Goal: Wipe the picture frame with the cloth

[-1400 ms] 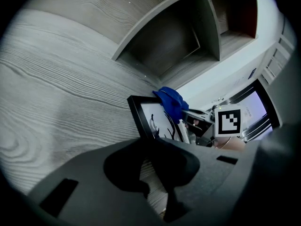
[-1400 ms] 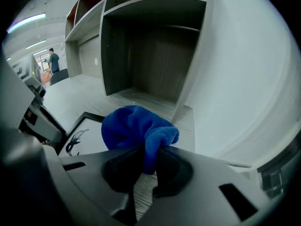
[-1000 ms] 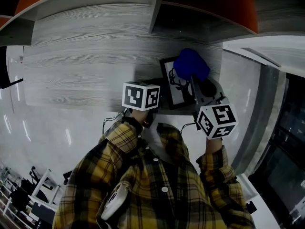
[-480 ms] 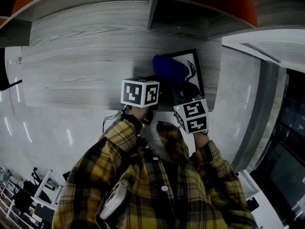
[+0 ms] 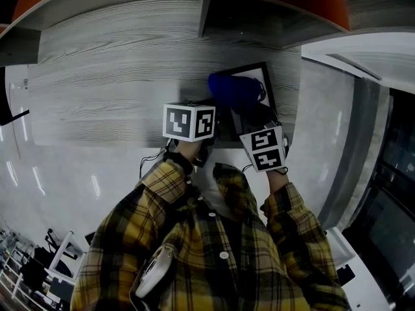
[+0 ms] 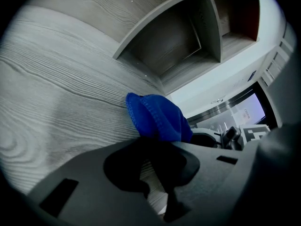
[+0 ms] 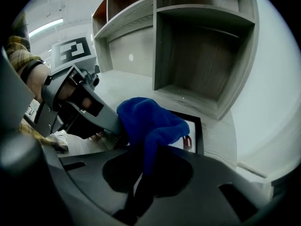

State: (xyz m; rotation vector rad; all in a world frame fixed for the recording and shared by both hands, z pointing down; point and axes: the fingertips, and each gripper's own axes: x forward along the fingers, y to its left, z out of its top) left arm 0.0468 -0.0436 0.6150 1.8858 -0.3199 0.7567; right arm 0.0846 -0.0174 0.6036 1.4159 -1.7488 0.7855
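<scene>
Left of the picture frame [image 5: 264,76], the grey desk [image 5: 110,76] lies bare and wide. The blue cloth [image 5: 235,91] covers much of the frame; the shelf divider [image 5: 206,5] and overhanging compartments [image 7: 202,74] close off the back.

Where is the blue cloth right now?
In the head view, the blue cloth is right of centre, pinched in the right gripper and resting on the picture frame.

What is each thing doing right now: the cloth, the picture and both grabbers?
Fluffy blue cloth: bunched, pressed on the frame.
Black-edged picture frame: lying face up on the grey wooden desk.
Right gripper: shut on the cloth.
Left gripper: seems shut on the frame's edge.
</scene>
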